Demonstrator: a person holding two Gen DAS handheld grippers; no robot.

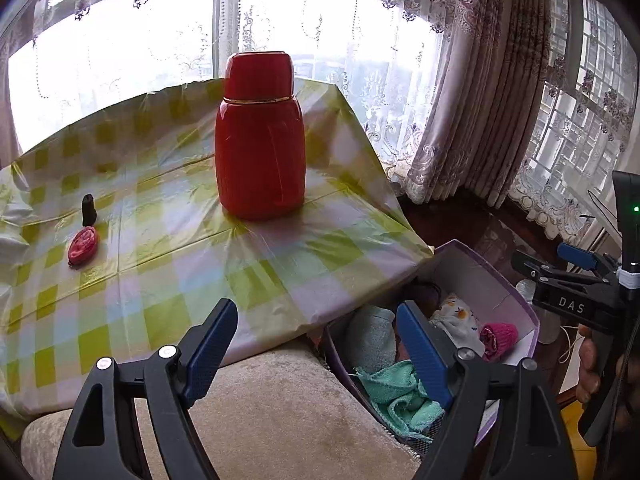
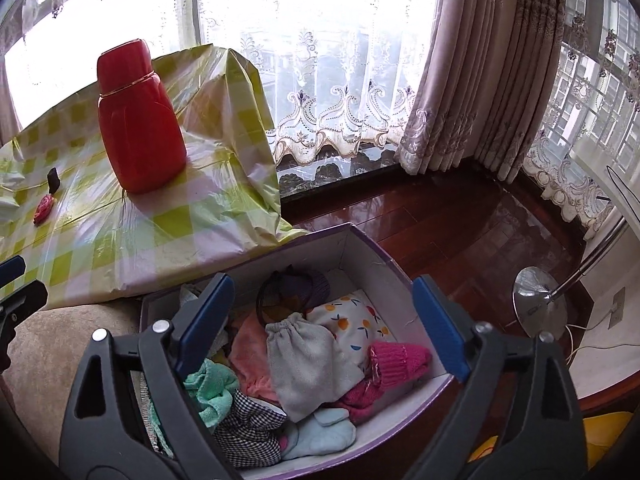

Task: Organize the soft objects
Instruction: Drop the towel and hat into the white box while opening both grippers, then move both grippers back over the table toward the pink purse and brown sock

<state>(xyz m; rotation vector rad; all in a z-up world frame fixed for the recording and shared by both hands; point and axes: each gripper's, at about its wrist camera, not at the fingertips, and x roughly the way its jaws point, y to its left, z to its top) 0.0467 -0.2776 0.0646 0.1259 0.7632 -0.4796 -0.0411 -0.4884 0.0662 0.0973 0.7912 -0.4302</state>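
Observation:
A purple box (image 2: 360,240) with a white inside holds several soft items: a grey pouch (image 2: 308,364), a pink knit hat (image 2: 400,360), a fruit-print cloth (image 2: 356,324), a green towel (image 2: 212,388), a checked cloth (image 2: 248,428). My right gripper (image 2: 320,328) is open and empty above the box. My left gripper (image 1: 320,356) is open and empty over the sofa arm, left of the box (image 1: 508,292). A small pink soft item (image 1: 83,246) and a dark roll (image 1: 88,210) lie on the checked tablecloth.
A tall red thermos (image 1: 259,136) stands in the middle of the green-checked table (image 1: 180,272). A beige cushion (image 1: 280,412) lies below the left gripper. Dark wooden floor (image 2: 460,232), curtains and a lamp base (image 2: 540,300) are to the right.

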